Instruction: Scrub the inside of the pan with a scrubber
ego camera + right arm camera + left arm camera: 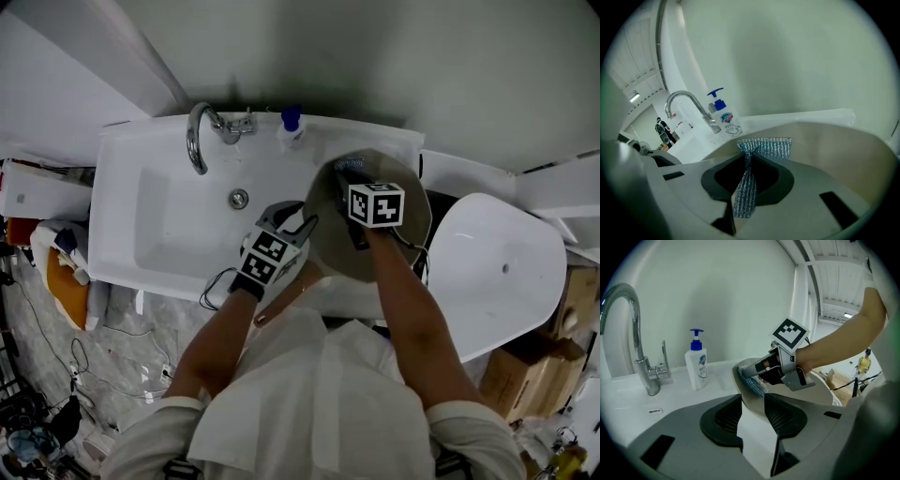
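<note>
The pan [414,240], one only, is held tilted over the right end of the sink [122,187]. The left gripper [753,411] is clamped on its near rim, jaws partway apart with the wall between the pads. The right gripper [749,164] reaches inside the pan, jaws nearly together, pinching the single mesh scrubber [765,147] against the inner wall. Behind stand one tap [197,141] and one soap bottle [291,127].

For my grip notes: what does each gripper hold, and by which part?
The left gripper holds the pan by its rim; the right gripper pinches the scrubber at its bunched middle.
</note>
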